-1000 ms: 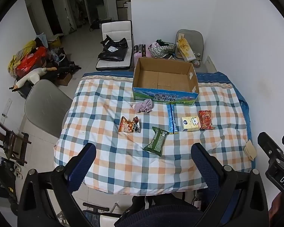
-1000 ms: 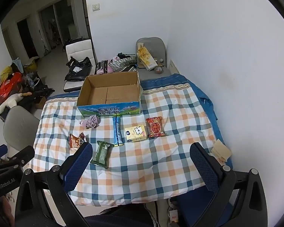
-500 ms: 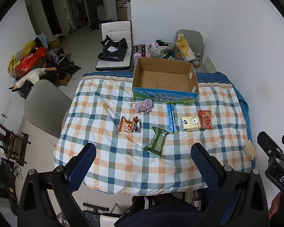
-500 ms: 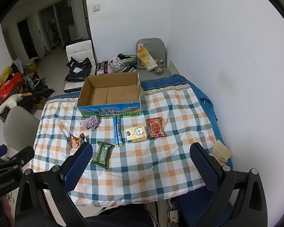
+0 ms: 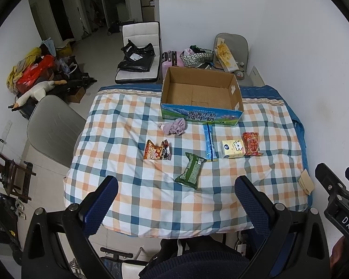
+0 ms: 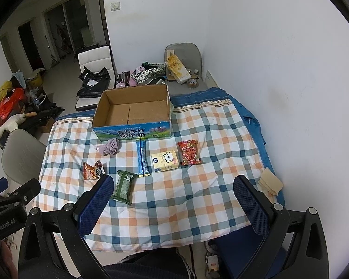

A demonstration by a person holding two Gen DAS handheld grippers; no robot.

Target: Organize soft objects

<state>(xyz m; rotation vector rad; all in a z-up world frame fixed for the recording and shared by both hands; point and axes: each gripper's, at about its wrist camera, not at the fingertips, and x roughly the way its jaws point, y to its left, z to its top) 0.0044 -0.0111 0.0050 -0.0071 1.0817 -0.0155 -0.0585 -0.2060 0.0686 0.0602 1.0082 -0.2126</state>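
**Checked-cloth surface (image 5: 132, 125): nothing yet boxed**

Both grippers hang above the near edge. Left gripper (image 5: 175, 200) and right gripper (image 6: 172, 197) have fingers wide apart, empty.

Beyond, laid out singly for picking: green packet (image 5: 191, 171), panda snack bag (image 5: 157, 150), blue stick pack (image 5: 209, 142), yellow tissue pack (image 5: 232, 148), red packet (image 5: 251, 143), purple cloth (image 5: 175, 126).

Furthest, the open cardboard box (image 5: 201, 116), presumably the destination, reads "青海牛奶 纯牛奶". Right gripper's body reads "DAS"; left's "GenRobot.AI".
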